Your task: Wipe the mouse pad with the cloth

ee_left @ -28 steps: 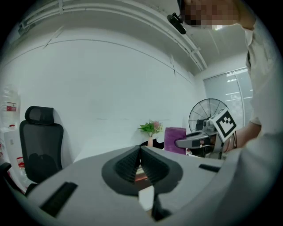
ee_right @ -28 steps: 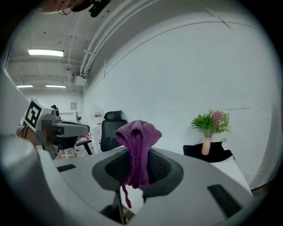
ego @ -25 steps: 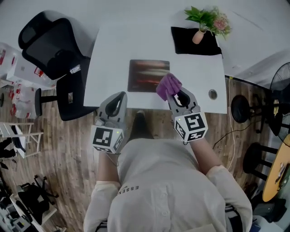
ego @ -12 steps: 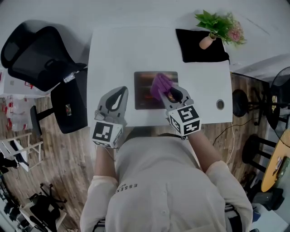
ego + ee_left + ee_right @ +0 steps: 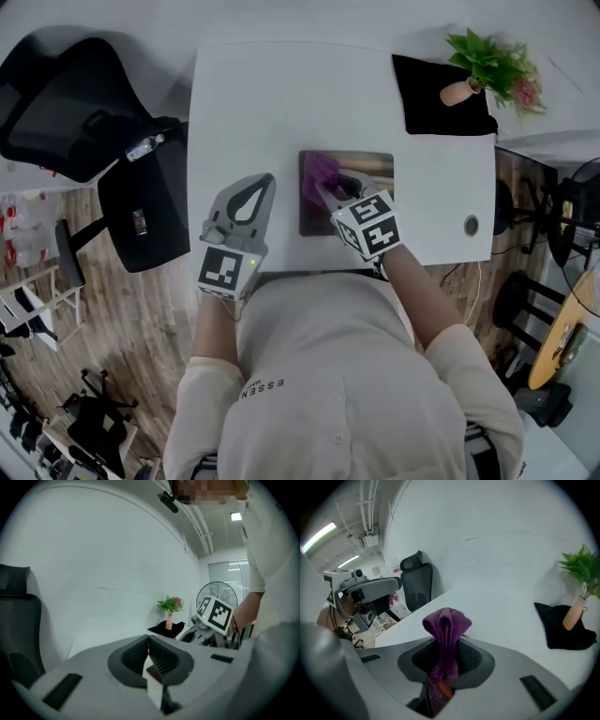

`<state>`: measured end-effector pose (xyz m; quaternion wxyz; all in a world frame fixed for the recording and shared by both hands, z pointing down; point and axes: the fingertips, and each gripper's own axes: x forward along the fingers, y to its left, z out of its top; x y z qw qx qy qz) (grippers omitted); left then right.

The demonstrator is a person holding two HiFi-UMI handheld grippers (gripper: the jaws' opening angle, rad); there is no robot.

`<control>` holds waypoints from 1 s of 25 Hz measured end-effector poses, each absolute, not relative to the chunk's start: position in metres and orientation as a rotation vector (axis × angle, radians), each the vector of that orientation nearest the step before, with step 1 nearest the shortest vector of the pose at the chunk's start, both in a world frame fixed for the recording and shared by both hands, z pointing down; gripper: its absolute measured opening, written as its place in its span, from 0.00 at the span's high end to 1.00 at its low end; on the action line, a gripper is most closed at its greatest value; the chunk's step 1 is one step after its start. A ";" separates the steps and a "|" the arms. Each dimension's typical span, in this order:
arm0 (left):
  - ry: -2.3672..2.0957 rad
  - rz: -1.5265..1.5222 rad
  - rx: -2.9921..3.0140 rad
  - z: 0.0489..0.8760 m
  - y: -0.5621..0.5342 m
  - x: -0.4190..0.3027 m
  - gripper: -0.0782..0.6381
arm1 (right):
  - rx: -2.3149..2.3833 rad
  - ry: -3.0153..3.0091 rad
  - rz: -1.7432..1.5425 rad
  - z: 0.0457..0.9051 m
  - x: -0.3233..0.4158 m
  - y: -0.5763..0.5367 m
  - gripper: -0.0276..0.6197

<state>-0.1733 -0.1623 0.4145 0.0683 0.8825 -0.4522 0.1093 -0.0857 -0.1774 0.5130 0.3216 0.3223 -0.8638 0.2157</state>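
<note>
While the cloth [image 5: 322, 171] was clamped by the right hand-held gripper [image 5: 328, 187] at the mouse pad's [image 5: 375, 165] left edge, with the left hand-held gripper [image 5: 253, 185] closed on nothing, wiping was judged barely begun.

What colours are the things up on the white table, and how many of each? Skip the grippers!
purple cloth: 1
dark rectangular mouse pad: 1
black fabric mat: 1
pink vase with green plant: 1
Total: 4

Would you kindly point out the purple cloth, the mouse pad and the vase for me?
purple cloth [image 5: 446, 620], right gripper view, its bunched top.
mouse pad [image 5: 375, 164], head view, bare far right part.
vase [image 5: 457, 93], head view, its body.
</note>
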 end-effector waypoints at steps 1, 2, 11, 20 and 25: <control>-1.359 0.333 2.647 0.418 -0.164 -0.175 0.89 | 0.822 -2.254 0.583 0.520 -0.091 -0.179 0.82; -1.358 0.334 2.632 0.422 -0.166 -0.177 0.89 | 0.794 -2.240 0.604 0.527 -0.095 -0.179 0.82; -1.342 0.354 2.590 0.441 -0.181 -0.186 0.89 | 0.670 -2.135 0.674 0.577 -0.114 -0.193 0.82; -1.318 0.389 2.572 0.447 -0.190 -0.171 0.89 | 0.635 -2.137 0.767 0.585 -0.108 -0.202 0.80; -1.296 0.422 2.623 0.447 -0.195 -0.150 0.89 | 0.637 -2.139 0.796 0.585 -0.093 -0.204 0.80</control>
